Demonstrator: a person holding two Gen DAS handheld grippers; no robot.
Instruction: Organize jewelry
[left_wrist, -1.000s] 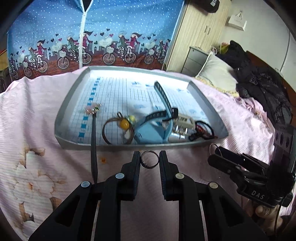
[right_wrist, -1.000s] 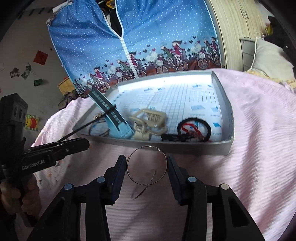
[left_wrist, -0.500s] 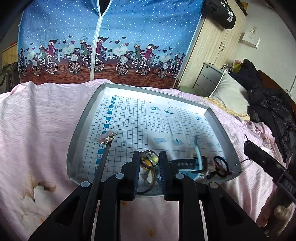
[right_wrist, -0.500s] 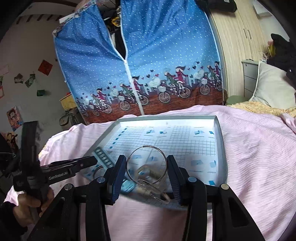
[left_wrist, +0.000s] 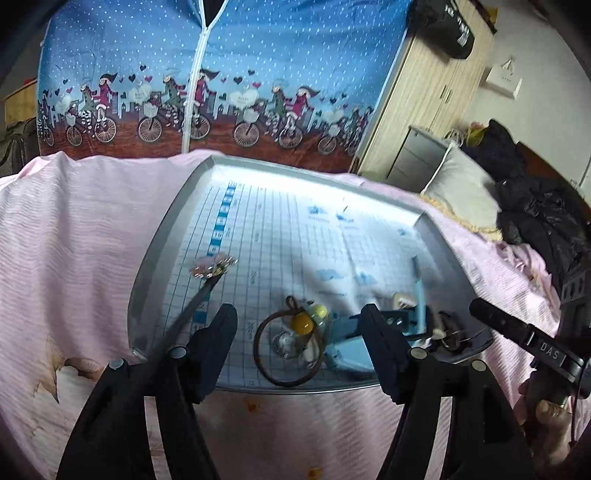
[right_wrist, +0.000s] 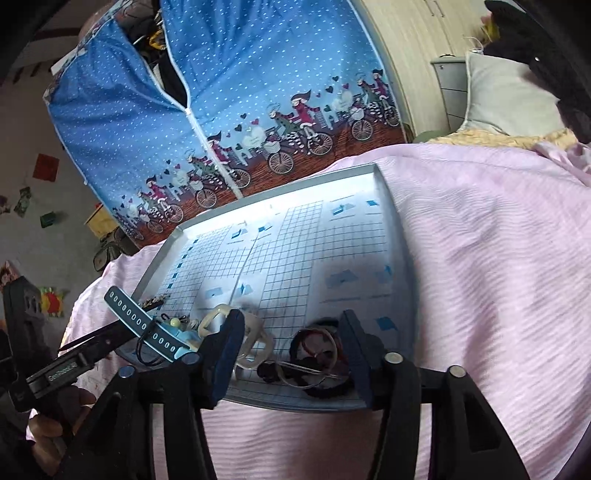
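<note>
**Two grippers spread wide over one crowded corner of the tray**

Both tools hang above the near edge of the shallow grey tray with the blue grid liner (left_wrist: 173, 236), which sits on the pink bedspread (left_wrist: 74, 229). The left gripper (left_wrist: 299, 328) has its jaws wide apart with nothing between them, framing the brown cord loop with a yellow bead (left_wrist: 291, 343) and a small clear ring beside it. The right gripper (right_wrist: 291, 347) is likewise spread and empty, straddling a thin silver hoop (right_wrist: 314, 365) lying on the black and red hair ties (right_wrist: 325, 384). Everything gathers along this near wall (the far grid is bare), probably because it is the easiest reach. A light blue perforated strap (right_wrist: 144, 325) leans up beside a cream claw clip (right_wrist: 255, 343), and a long dark hairpin topped with a pink flower (left_wrist: 214, 266) slants across the left rim.
</note>
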